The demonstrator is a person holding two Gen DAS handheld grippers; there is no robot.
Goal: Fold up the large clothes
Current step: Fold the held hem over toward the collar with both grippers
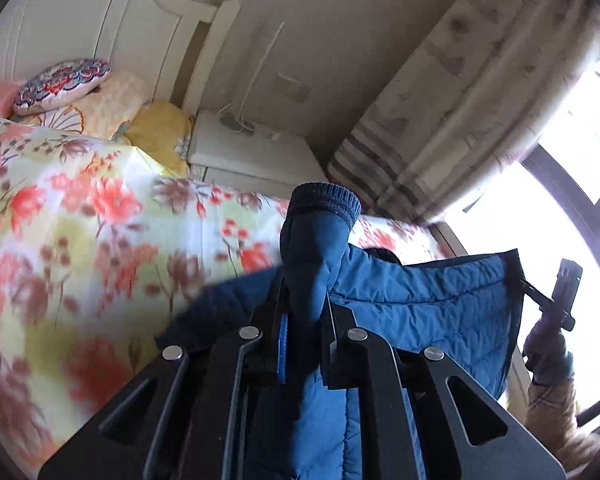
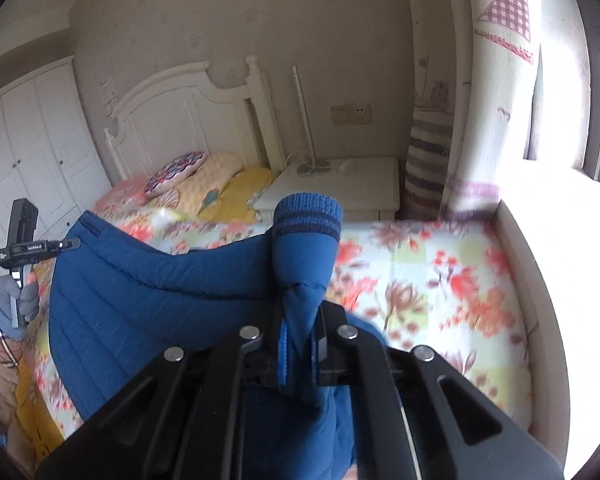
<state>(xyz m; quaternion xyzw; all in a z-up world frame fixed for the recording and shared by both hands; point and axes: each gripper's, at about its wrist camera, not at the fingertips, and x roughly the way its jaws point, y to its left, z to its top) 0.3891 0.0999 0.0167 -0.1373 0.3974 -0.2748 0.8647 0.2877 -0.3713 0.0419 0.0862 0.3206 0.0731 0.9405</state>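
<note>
I am holding a blue jacket point(image 1: 420, 304) up over the bed point(image 1: 80, 220). My left gripper point(image 1: 306, 300) is squeezing one sleeve point(image 1: 316, 240), and its cuff point(image 1: 326, 200) is poking up past the fingers. My right gripper point(image 2: 300, 312) is squeezing the other sleeve point(image 2: 304, 256) the same way. The jacket is hanging between them, above the flowery cover point(image 2: 420, 272).
</note>
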